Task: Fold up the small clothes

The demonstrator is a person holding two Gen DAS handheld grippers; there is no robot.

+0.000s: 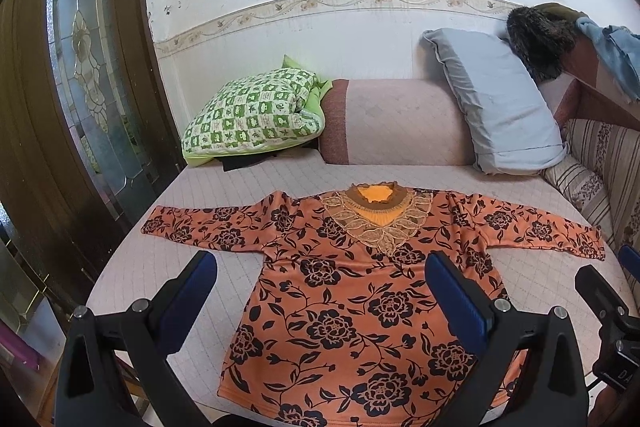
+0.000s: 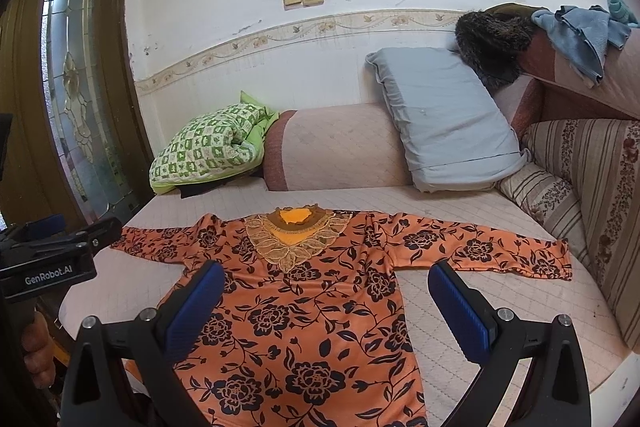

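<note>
An orange long-sleeved top [image 1: 344, 307] [image 2: 308, 307] with black flowers and a lace collar lies flat, face up, on the pink quilted bed [image 1: 248, 183], both sleeves spread sideways. My left gripper [image 1: 320, 267] hovers open above the top's left half, blue pads wide apart, nothing between them. My right gripper [image 2: 326, 279] hovers open above the top's right side, also holding nothing. The right gripper's body [image 1: 608, 311] shows at the right edge of the left wrist view. The left gripper's body [image 2: 52, 259] shows at the left edge of the right wrist view, with a hand beneath it.
At the bed's head lie a green checked quilt [image 1: 256, 115], a pink bolster [image 1: 392, 123] and a grey pillow [image 1: 496, 99]. A striped cushion [image 2: 540, 199] lines the right side. A wooden glass-panelled door [image 1: 84, 75] stands left of the bed.
</note>
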